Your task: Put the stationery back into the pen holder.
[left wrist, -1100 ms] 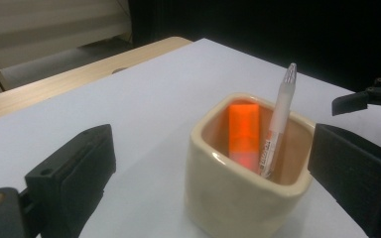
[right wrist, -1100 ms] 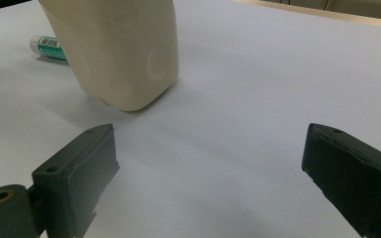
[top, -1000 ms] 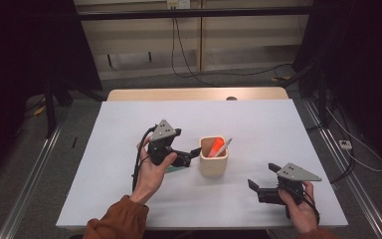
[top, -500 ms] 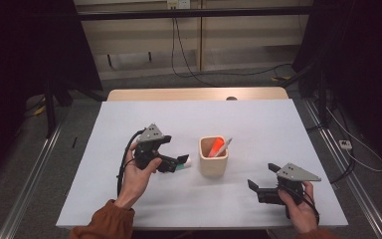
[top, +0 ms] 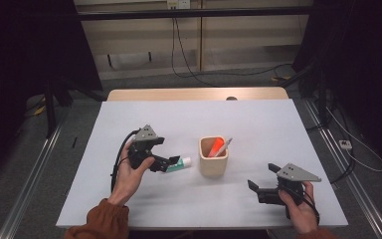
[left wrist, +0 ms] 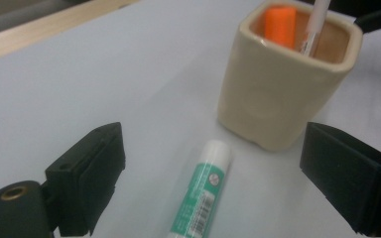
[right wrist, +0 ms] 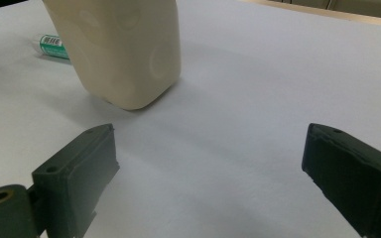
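Observation:
A green-and-white glue stick (top: 178,164) (left wrist: 200,192) lies flat on the white table (top: 258,124), just left of a cream square cup (top: 213,157) (left wrist: 281,87). The cup holds an orange item (left wrist: 280,26) and a white pen (top: 222,147). My left gripper (top: 165,165) (left wrist: 218,188) is open, low over the table, with its jaws to either side of the glue stick and not touching it. My right gripper (top: 257,188) (right wrist: 203,183) is open and empty near the front right of the table, pointing at the cup (right wrist: 124,44).
A wooden strip (top: 194,94) runs along the table's far edge. Cables (top: 189,59) lie on the floor behind. Metal rails (top: 30,169) flank the table on both sides. The left gripper's cable (top: 117,157) loops beside the hand.
My left gripper has drawn back from the cup toward the left and down, leaving the glue stick lying on the table between its open jaws. The right gripper has stayed still.

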`<state>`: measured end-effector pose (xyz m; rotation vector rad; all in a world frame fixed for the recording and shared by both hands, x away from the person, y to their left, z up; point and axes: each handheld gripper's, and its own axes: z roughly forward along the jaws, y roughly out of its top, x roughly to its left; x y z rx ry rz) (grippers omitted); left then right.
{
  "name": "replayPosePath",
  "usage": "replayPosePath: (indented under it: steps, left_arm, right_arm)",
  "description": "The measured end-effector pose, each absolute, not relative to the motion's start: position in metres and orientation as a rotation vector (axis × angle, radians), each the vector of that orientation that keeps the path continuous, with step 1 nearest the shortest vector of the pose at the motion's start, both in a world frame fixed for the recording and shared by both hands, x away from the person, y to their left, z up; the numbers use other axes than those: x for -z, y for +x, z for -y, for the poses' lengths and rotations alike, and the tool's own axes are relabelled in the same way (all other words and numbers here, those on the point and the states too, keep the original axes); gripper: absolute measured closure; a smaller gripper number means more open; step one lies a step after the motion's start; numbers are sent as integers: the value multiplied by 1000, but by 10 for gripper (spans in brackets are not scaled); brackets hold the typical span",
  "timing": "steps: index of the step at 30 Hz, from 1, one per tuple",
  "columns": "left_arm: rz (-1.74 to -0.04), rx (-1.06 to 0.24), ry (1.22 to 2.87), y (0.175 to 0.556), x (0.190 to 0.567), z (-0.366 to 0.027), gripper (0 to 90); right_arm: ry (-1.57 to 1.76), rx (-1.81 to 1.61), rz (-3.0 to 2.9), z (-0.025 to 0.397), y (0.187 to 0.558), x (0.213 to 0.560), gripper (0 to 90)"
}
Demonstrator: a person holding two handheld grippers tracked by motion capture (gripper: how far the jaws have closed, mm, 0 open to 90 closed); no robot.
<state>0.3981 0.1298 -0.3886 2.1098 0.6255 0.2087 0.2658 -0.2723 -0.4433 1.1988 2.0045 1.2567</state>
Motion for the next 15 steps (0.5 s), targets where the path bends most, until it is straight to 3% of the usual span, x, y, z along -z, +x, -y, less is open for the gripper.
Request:
replayPosePath:
  steps: [7, 15]
  left_arm:
    - [-575, -196, 2228, 405, 396, -120, 140]
    - [-489, -165, 2367, 414, 401, -99, 115]
  right_arm:
    - [1203, -1258, -2003, 272, 266, 444, 67]
    - [1197, -1259, -2011, 272, 267, 444, 67]
